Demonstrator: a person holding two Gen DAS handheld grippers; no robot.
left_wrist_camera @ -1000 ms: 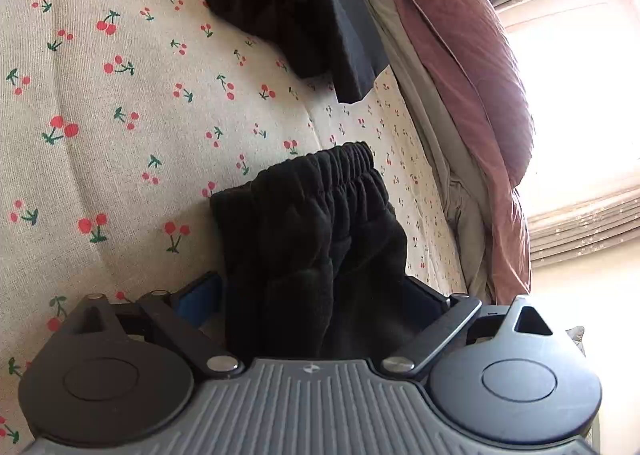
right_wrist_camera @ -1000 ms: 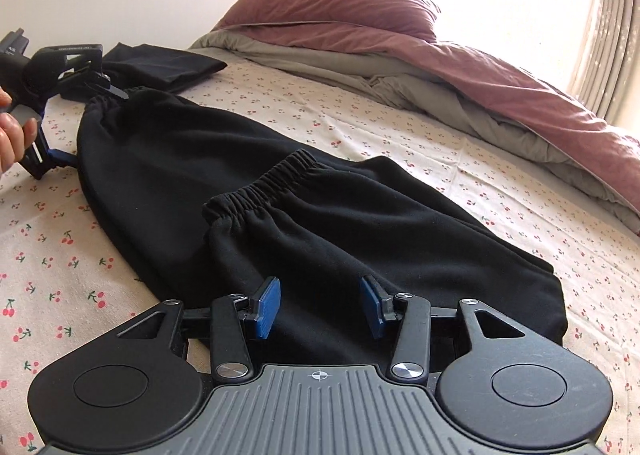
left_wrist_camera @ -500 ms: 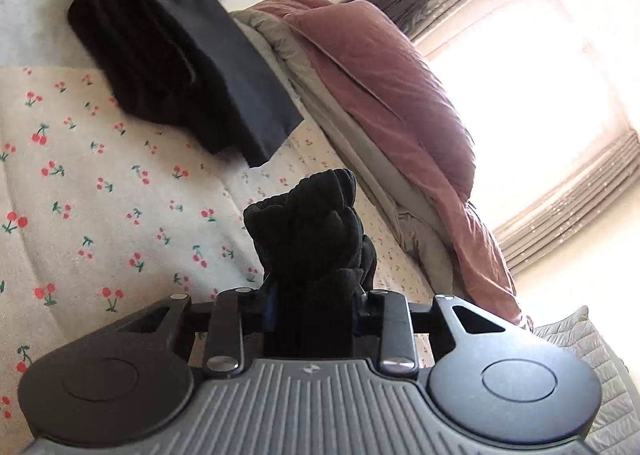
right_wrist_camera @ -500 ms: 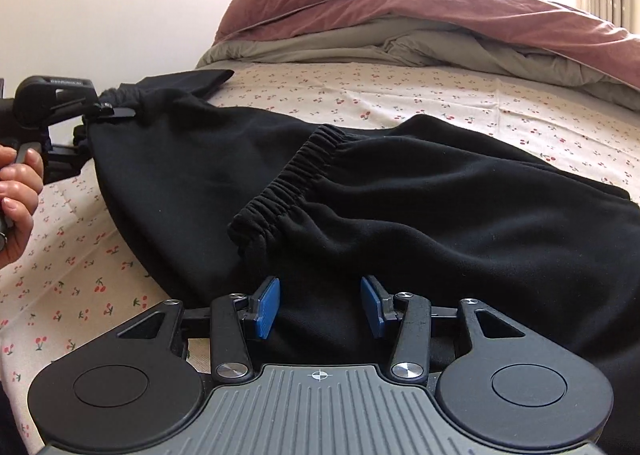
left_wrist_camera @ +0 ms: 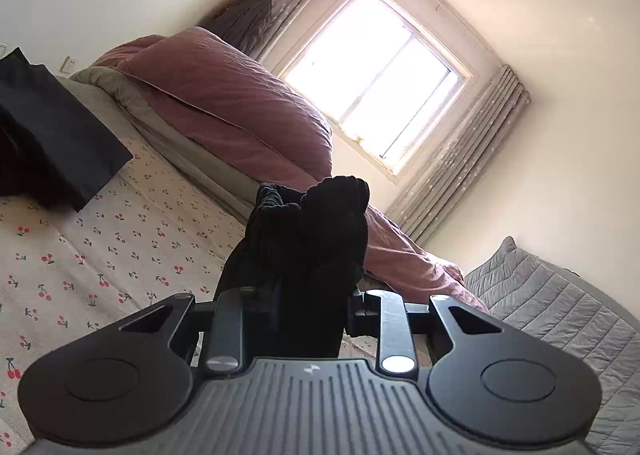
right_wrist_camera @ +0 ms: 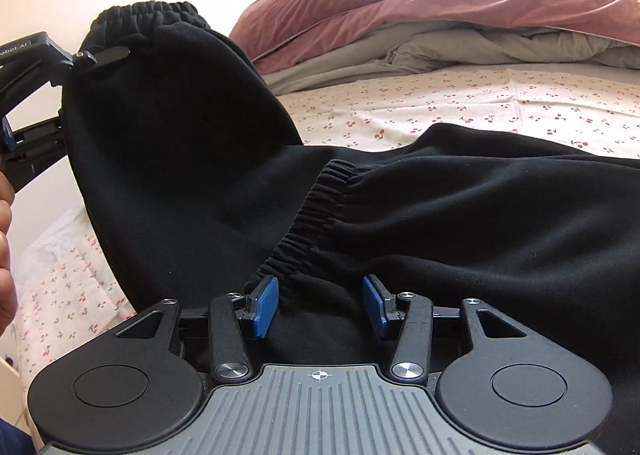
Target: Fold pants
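Black pants (right_wrist_camera: 440,215) spread across cherry-print bed sheet (right_wrist_camera: 460,103), filling centre and right of right wrist view; one gathered cuff (left_wrist_camera: 312,223) raised off the bed at upper left of that view. Soft, thick fleece-type cloth, prob. light but bulky, floppy, no stiffness: sags between grip points, so likely needs two holds. Best hold spots by my read: elastic cuffs and waistband, bunched and thicker, less slip. Left gripper (left_wrist_camera: 312,307) at lower centre of left wrist view, clamped on the raised cuff, jaws closing further on the wad, pointing near level toward window (left_wrist_camera: 376,79). Right gripper (right_wrist_camera: 318,307) at bottom centre, tilted down over second cuff (right_wrist_camera: 316,215), blue pads (right_wrist_camera: 264,307) apart, nothing pinched, cloth lying between and under them. Part of a hand (right_wrist_camera: 6,247) at left edge.
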